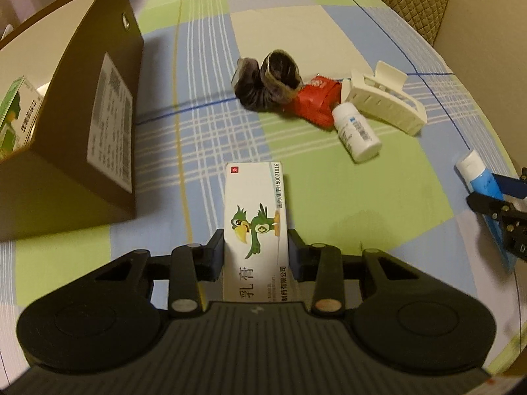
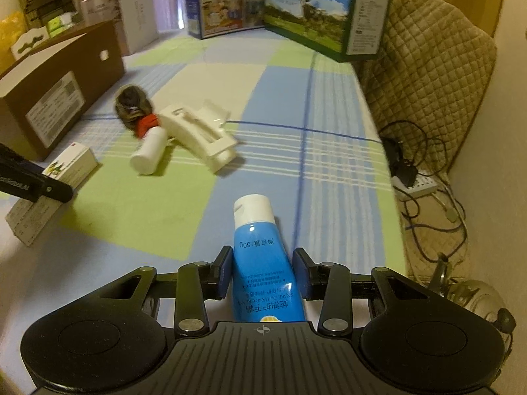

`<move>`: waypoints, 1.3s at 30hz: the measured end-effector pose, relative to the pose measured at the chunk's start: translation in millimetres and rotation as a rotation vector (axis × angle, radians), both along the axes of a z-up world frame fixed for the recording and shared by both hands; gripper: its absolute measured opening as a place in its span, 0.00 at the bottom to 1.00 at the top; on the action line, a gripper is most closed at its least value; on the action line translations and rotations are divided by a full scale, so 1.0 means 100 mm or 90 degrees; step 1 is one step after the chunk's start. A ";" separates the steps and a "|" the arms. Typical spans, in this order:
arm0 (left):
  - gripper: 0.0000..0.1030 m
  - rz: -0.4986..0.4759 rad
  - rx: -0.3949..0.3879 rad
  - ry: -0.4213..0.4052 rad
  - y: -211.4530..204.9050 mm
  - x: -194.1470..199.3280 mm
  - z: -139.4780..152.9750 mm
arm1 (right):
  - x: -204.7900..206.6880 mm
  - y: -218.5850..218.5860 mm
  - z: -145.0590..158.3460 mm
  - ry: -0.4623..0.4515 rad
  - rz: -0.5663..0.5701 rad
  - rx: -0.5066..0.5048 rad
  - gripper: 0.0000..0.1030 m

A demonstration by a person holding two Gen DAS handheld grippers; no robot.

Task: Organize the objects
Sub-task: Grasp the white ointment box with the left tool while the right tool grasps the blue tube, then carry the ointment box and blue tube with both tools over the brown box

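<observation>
surface: checked sheet (image 1: 204, 138) | on it: brown box (image 1: 66, 125), hair claw (image 1: 382, 98), white bottle (image 1: 357, 133), red packet (image 1: 313, 102)

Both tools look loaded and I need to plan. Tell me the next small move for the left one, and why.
Probably carry the carton left and over the open brown box, then release it. The left tool is shut on it, the box stands just to its left, and another green carton already lies inside, so sorted items seem to go there.
</observation>
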State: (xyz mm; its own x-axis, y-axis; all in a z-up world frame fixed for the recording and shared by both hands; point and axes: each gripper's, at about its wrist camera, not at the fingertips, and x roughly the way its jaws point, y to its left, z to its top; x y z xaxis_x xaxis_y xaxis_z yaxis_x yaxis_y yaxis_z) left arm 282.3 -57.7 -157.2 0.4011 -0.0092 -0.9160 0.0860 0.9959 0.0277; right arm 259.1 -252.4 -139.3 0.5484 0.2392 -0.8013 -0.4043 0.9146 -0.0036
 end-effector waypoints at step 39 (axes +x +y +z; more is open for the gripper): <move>0.32 0.102 -0.038 -0.066 1.14 -0.99 0.63 | -0.42 1.19 0.39 0.078 0.129 0.188 0.34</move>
State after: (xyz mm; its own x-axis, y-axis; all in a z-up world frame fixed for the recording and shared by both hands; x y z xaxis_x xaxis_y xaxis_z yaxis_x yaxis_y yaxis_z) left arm 183.7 56.4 -94.5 0.4942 0.0088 -0.8693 -0.0737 0.9968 -0.0319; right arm 216.9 -133.7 -100.0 0.3710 0.5638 -0.7379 -0.5577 0.7706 0.3084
